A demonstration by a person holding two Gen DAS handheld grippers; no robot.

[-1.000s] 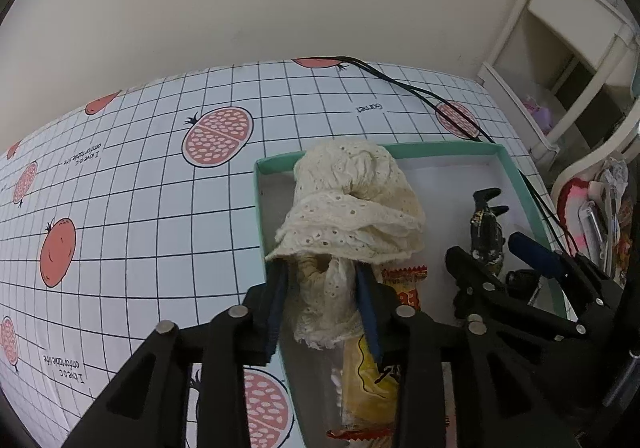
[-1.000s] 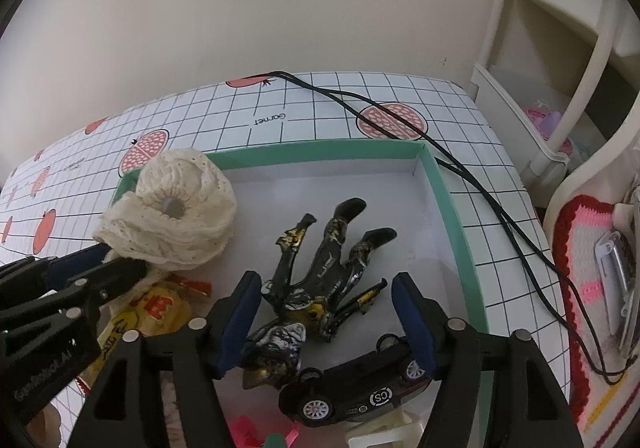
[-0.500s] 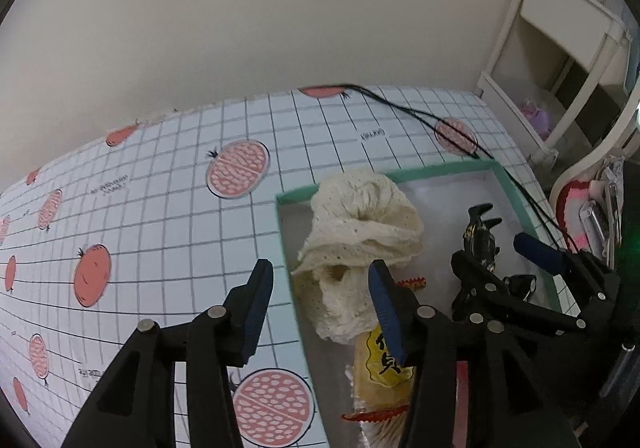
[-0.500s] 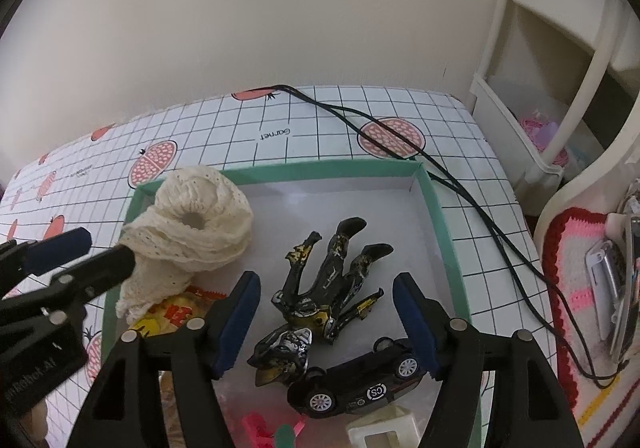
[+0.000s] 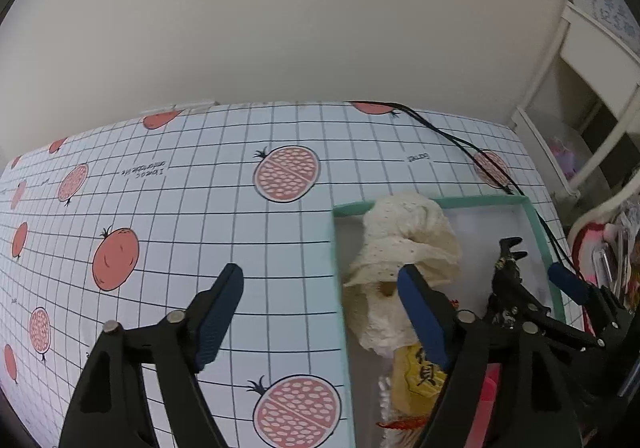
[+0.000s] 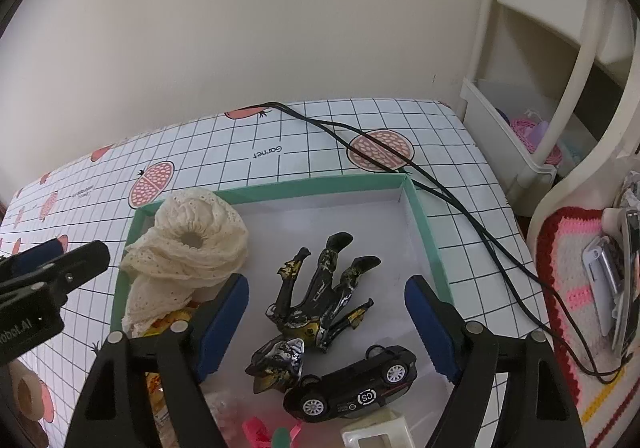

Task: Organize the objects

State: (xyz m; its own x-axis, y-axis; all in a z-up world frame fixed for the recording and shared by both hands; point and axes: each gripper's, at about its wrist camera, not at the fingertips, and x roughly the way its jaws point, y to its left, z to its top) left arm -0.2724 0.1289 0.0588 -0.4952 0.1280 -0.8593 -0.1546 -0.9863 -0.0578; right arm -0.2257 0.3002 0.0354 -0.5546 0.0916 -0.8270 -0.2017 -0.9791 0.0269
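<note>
Lace cloth (image 5: 402,248) beside left hand-held gripper (image 5: 320,288)

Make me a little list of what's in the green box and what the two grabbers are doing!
box: green-rimmed tray on the fruit-print tablecloth
in box: cream lace cloth, black-and-gold action figure, black toy car, yellow snack packet
left gripper: open, empty, straddling the tray's left edge
right gripper: open, empty, hovers around the figure
beside box: black cable
</note>
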